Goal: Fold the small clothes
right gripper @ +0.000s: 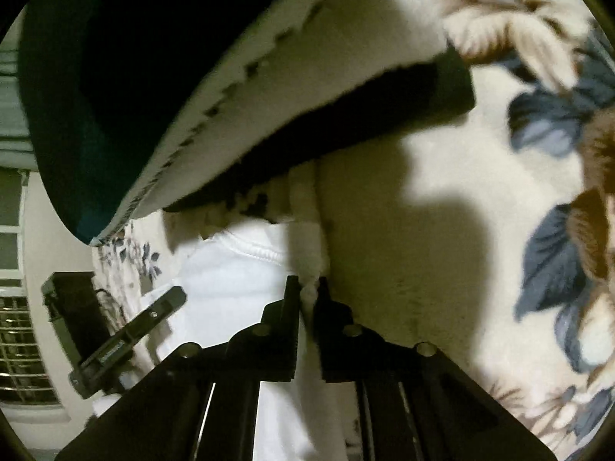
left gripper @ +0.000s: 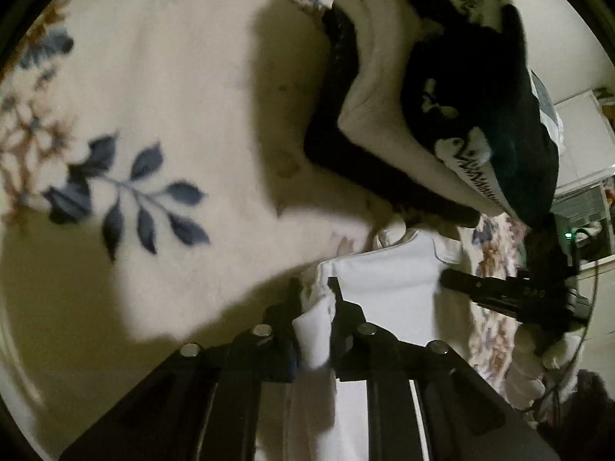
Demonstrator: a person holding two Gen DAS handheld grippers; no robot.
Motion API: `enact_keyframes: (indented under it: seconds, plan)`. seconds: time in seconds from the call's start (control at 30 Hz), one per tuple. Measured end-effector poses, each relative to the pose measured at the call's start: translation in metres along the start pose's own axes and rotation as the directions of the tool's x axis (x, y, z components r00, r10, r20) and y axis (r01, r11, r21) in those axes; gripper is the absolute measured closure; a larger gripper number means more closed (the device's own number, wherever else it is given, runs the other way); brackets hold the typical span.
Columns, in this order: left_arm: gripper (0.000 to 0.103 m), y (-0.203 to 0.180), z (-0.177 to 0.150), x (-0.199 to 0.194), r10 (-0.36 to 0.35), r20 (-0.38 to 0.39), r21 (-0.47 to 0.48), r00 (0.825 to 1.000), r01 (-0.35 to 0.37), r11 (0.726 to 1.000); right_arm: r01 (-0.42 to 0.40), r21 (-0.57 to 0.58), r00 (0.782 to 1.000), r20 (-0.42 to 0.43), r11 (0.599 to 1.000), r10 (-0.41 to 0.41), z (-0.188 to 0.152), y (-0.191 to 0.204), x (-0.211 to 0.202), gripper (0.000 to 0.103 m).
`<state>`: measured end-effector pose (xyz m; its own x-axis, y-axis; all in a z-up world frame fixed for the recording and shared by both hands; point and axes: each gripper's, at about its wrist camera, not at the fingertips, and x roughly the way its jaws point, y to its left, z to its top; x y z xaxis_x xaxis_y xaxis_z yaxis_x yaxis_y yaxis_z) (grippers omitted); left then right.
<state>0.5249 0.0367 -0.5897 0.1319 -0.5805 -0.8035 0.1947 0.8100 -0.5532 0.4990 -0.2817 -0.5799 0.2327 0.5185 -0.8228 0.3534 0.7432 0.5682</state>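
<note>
Left gripper (left gripper: 314,288) clamped on white garment (left gripper: 388,288); right gripper (right gripper: 307,288) clamped on its opposite edge; dark clothes pile (left gripper: 480,107) just beyond, on floral blanket (left gripper: 173,115).

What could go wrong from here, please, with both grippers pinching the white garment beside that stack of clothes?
1. The right gripper pinches only a thin bunched edge of the white garment; it might slip out.
2. The stack of folded clothes lies close; lifted fabric could drag it.
3. The left gripper holds bunched cloth, so the fold may crease.
</note>
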Motion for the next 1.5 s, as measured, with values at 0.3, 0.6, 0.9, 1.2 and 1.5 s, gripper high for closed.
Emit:
enact_keyframes:
  seconds: [0.3,0.6,0.9,1.2,1.5]
  plan:
    - [0.096,-0.007,-0.007,-0.006,-0.048,0.03,0.0,0.998,0.048,0.999,-0.064,-0.008,0.997,-0.05,0.998,0.063,0.008,0.0,0.008,0.062]
    - [0.097,-0.053,-0.022,-0.036,0.017,0.126,0.143,0.992,-0.035,0.989,-0.06,-0.083,0.995,0.071,0.995,0.066,-0.016,0.012,-0.038,0.099]
    - [0.097,-0.07,-0.063,-0.106,0.016,0.224,0.176,0.974,-0.057,0.983,-0.11,-0.21,0.982,0.127,0.972,0.138,-0.079,0.05,-0.097,0.099]
    - [0.092,-0.085,-0.158,-0.153,0.055,0.199,0.189,0.979,-0.093,0.978,-0.128,-0.251,0.988,0.048,0.959,0.145,-0.192,0.03,-0.137,0.099]
    - [0.073,-0.032,-0.285,-0.147,0.132,-0.034,-0.019,0.991,-0.133,0.991,-0.028,-0.211,0.987,-0.163,0.977,-0.007,-0.294,-0.028,-0.098,0.062]
